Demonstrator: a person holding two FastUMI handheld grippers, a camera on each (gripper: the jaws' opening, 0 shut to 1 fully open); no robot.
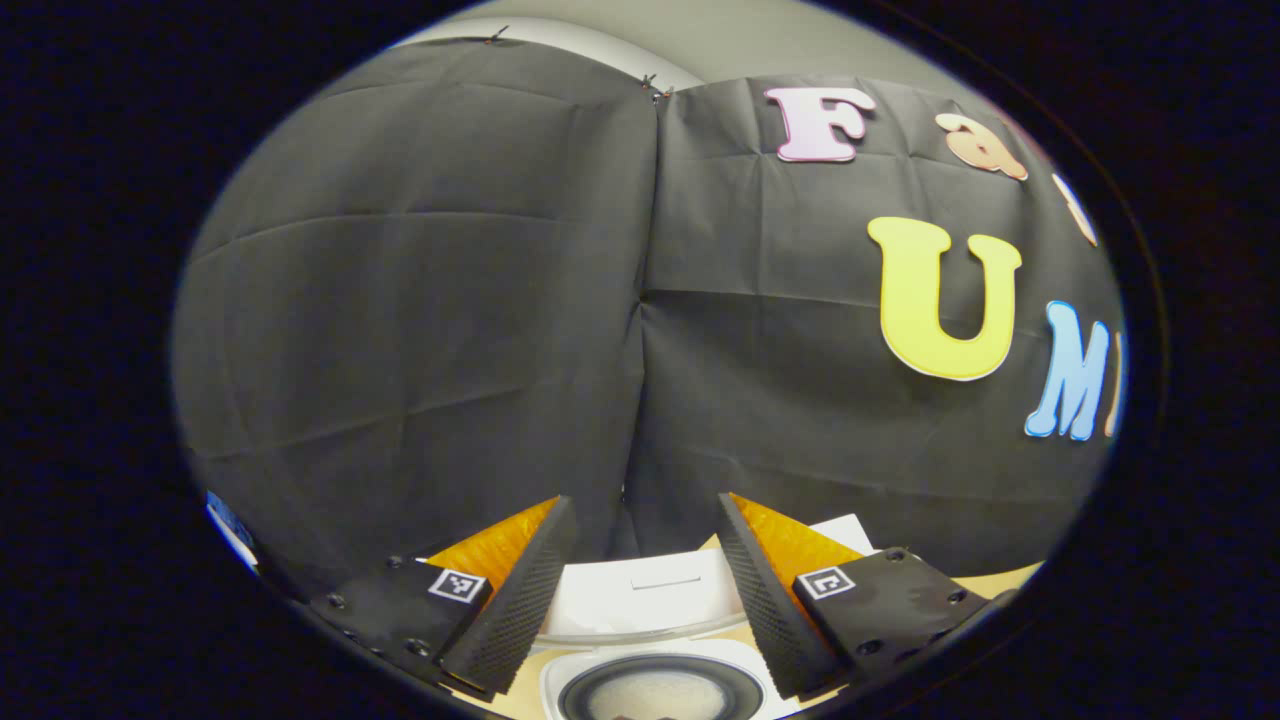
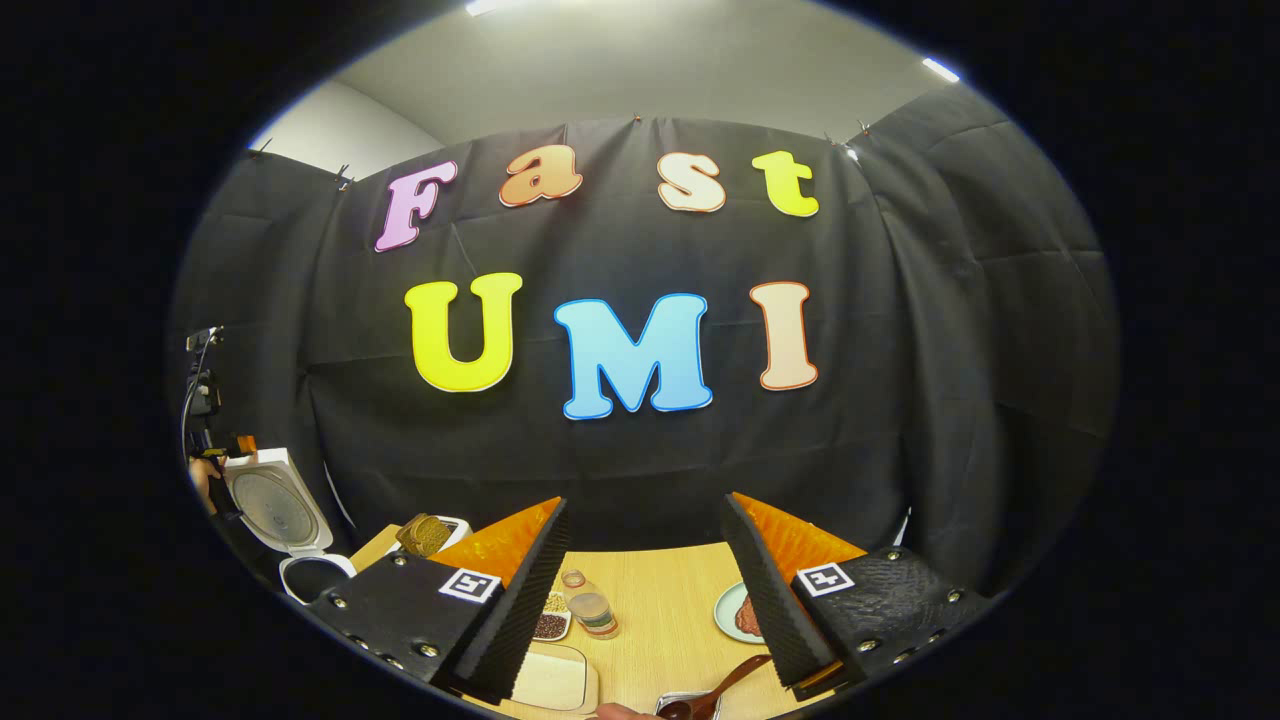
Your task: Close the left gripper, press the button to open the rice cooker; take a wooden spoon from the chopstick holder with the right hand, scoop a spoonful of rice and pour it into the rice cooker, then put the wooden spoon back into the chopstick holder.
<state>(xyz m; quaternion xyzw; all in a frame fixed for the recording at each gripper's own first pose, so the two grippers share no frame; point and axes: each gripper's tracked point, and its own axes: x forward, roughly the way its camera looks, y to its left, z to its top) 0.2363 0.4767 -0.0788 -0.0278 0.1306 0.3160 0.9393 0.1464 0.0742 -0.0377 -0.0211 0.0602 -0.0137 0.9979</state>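
In the left gripper view the white rice cooker (image 1: 600, 690) sits just below and between the fingers. Its lid (image 1: 650, 595) stands raised, and the dark inner pot (image 1: 660, 695) shows a pale bottom. My left gripper (image 1: 645, 500) is open above it and holds nothing. In the right gripper view the same cooker (image 2: 315, 575) stands far left with its lid (image 2: 270, 510) up. A brown wooden spoon (image 2: 735, 680) lies at the bottom edge, its bowl by a metal-rimmed holder (image 2: 685, 703). My right gripper (image 2: 645, 500) is open above the table, with the spoon just below its right finger.
On the wooden table (image 2: 670, 610) stand a small glass jar (image 2: 592, 610), a little dish of dark beans (image 2: 550, 626), a pale rectangular tray (image 2: 550, 680) and a plate with something reddish (image 2: 738, 615). A brown basket-like item (image 2: 425, 535) sits behind. A hand (image 2: 203, 475) shows beside the cooker.
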